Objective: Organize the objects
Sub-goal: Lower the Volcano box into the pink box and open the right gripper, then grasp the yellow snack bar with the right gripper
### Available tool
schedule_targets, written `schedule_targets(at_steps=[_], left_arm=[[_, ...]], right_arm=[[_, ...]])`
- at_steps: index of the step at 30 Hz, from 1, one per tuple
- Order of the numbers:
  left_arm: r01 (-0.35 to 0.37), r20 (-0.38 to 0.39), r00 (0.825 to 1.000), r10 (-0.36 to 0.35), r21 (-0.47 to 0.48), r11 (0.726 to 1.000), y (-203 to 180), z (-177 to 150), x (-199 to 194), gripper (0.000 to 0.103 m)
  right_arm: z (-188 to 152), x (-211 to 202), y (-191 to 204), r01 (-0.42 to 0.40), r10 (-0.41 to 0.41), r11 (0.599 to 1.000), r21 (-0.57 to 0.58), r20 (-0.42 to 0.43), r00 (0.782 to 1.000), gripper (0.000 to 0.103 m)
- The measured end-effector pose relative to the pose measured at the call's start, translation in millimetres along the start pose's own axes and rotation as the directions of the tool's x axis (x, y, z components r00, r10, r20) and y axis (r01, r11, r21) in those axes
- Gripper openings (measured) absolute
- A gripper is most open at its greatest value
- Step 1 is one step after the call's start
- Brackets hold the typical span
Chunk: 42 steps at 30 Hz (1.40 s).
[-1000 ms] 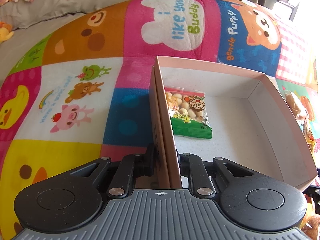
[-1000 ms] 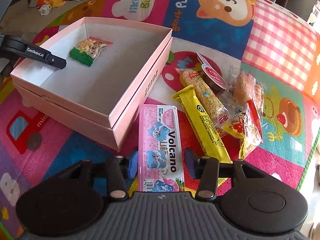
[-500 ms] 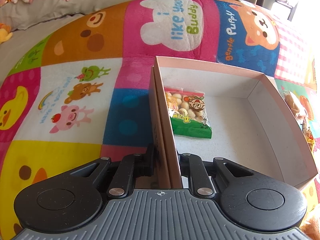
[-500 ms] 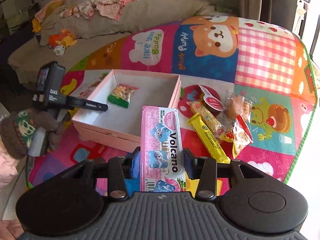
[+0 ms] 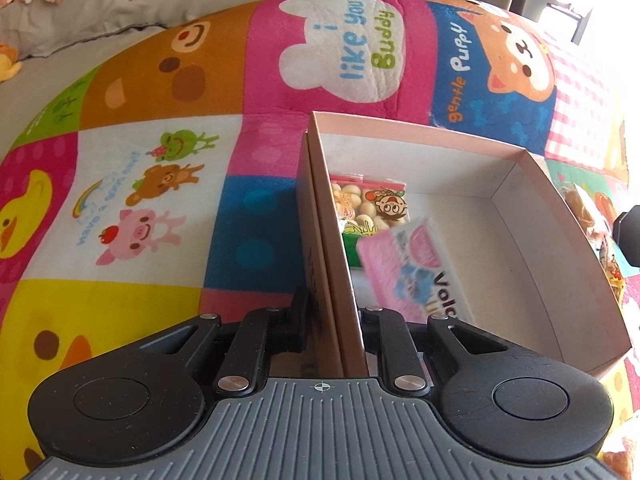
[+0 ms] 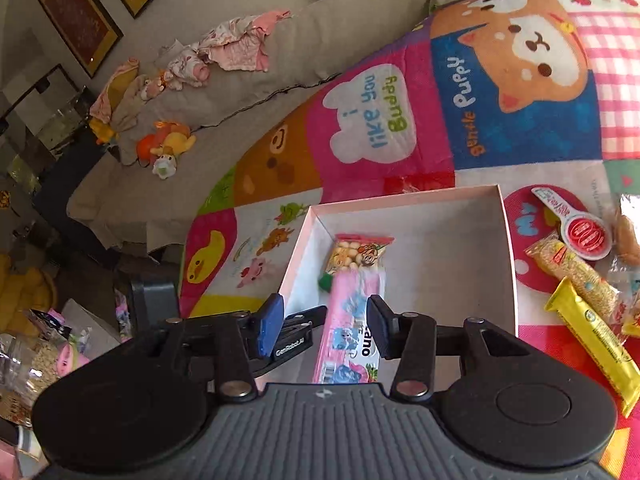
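- My right gripper [image 6: 326, 326] is opening; the blurred pink Volcano pack [image 6: 352, 320] lies between its fingers, clear of the left pad, over the pink box [image 6: 506, 240].
- My left gripper [image 5: 332, 316] is clamped narrowly on the box's near wall.
- The biscuit bag [image 5: 370, 204] lies inside.

pink Volcano pack [image 6: 352, 332] | blurred, tilted | over pink box [image 6: 505, 240]

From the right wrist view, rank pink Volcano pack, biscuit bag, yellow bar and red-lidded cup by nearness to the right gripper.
1. Pink Volcano pack, between the opening jaws of the right gripper.
2. Biscuit bag, ahead in the box.
3. Yellow bar, right, on the mat.
4. Red-lidded cup, far right.
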<state>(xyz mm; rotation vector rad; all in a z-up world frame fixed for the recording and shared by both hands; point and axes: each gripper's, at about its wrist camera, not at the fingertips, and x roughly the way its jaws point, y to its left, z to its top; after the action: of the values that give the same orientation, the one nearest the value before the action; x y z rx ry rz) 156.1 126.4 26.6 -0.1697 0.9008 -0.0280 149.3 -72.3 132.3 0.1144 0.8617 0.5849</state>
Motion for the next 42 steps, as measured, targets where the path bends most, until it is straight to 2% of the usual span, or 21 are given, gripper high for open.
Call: schedule_targets(at_steps=[2,8,11,17,20,25,27,31,34,36,38,42], left_arm=[[-0.001,0.001,1.000,0.001,0.001,1.000,0,0,0,0.018],[-0.003,0.004,1.000,0.003,0.004,1.000,0,0,0,0.018],[-0.006,0.005,1.000,0.006,0.007,1.000,-1,-1,0,0.018],[-0.007,0.015,1.000,0.007,0.012,1.000,-1,-2,0,0.018],[-0.008,0.014,1.000,0.007,0.018,1.000,-2,-2,1,0.018],[-0.014,0.012,1.000,0.014,0.019,1.000,-3,-2,0,0.018],[-0.019,0.013,1.000,0.018,0.022,1.000,-4,-2,0,0.018],[-0.023,0.010,1.000,0.022,0.026,0.999,-4,-1,0,0.018],[-0.023,0.010,1.000,0.023,0.028,0.999,-4,-1,1,0.018],[-0.023,0.010,1.000,0.023,0.027,0.999,-4,-1,1,0.018],[-0.023,0.009,1.000,0.023,0.025,0.999,-4,-1,1,0.018],[-0.021,0.009,1.000,0.021,0.026,0.999,-4,-1,1,0.018]], right_arm=[[-6,-8,-2,0.070,-0.068,0.996,-0.056,0.034,0.997,0.061],[-40,-53,-34,0.196,-0.188,0.972,-0.128,0.076,0.979,0.074],[-66,-77,-47,0.257,-0.250,0.952,-0.165,0.066,0.966,0.078],[-121,-113,-67,0.301,-0.304,0.945,-0.129,-0.002,0.953,0.084],[-144,-120,-73,0.292,-0.296,0.952,-0.093,-0.034,0.954,0.089],[-168,-110,-78,0.256,-0.263,0.963,-0.081,-0.095,0.960,0.093],[-168,-103,-78,0.263,-0.272,0.960,-0.099,-0.095,0.958,0.093],[-137,-95,-92,0.307,-0.310,0.945,-0.114,-0.006,0.951,0.093],[-106,-77,-110,0.300,-0.303,0.947,-0.119,-0.012,0.953,0.092],[-87,-55,-118,0.320,-0.327,0.933,-0.167,-0.018,0.945,0.089],[-75,-34,-122,0.332,-0.346,0.919,-0.214,-0.028,0.938,0.074],[-63,2,-139,0.327,-0.349,0.926,-0.188,-0.097,0.932,0.059]])
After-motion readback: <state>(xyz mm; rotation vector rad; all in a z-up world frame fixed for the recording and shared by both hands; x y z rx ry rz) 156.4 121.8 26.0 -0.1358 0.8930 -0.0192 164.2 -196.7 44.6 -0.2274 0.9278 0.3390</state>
